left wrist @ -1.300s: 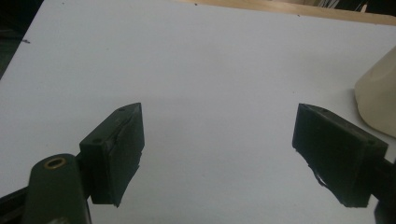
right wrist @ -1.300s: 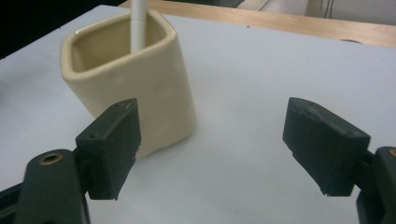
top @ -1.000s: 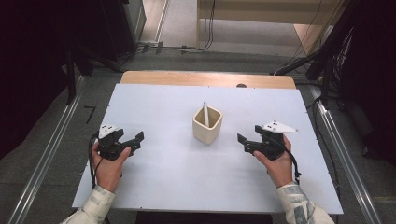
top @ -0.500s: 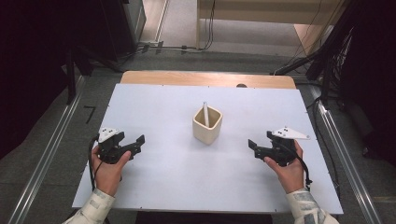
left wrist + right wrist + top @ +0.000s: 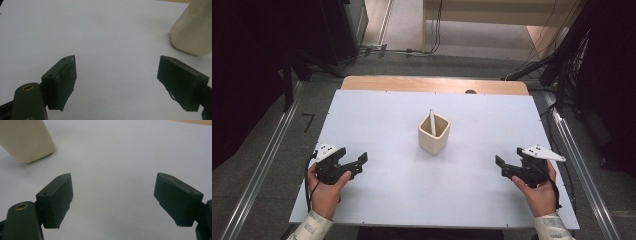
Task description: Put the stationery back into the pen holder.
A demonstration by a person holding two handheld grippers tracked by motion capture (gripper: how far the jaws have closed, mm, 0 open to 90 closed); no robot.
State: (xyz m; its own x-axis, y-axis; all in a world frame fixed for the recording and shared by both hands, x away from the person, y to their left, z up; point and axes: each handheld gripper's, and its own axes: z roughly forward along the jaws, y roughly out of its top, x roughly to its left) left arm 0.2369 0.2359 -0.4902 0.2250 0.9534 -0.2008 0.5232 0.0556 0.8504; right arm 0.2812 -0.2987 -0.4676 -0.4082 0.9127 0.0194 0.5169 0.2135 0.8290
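A cream square cup [image 5: 434,134] stands mid-table on the white board [image 5: 412,200], with a thin white stick [image 5: 432,119] leaning inside it. My left gripper [image 5: 360,164] rests low at the board's left front, held in a hand, its jaws wide apart and pointing right toward the cup. In the left gripper view the gripper [image 5: 116,65] has only bare board between its jaws, and the cup [image 5: 192,32] is at upper right. My right gripper [image 5: 501,167] sits at the right front, open and pointing left. The right gripper view shows this gripper [image 5: 113,180] holding nothing, with the cup [image 5: 25,140] at upper left.
A wooden tabletop strip [image 5: 434,85] shows beyond the board's far edge. Metal rails [image 5: 259,175] run along the floor on both sides, with cables [image 5: 437,30] and dark equipment at the back. Bare board lies between the two grippers, in front of the cup.
My right gripper has drawn back to the right and toward the near edge, away from the cup. The left gripper has barely shifted. The cup and stick stay put.
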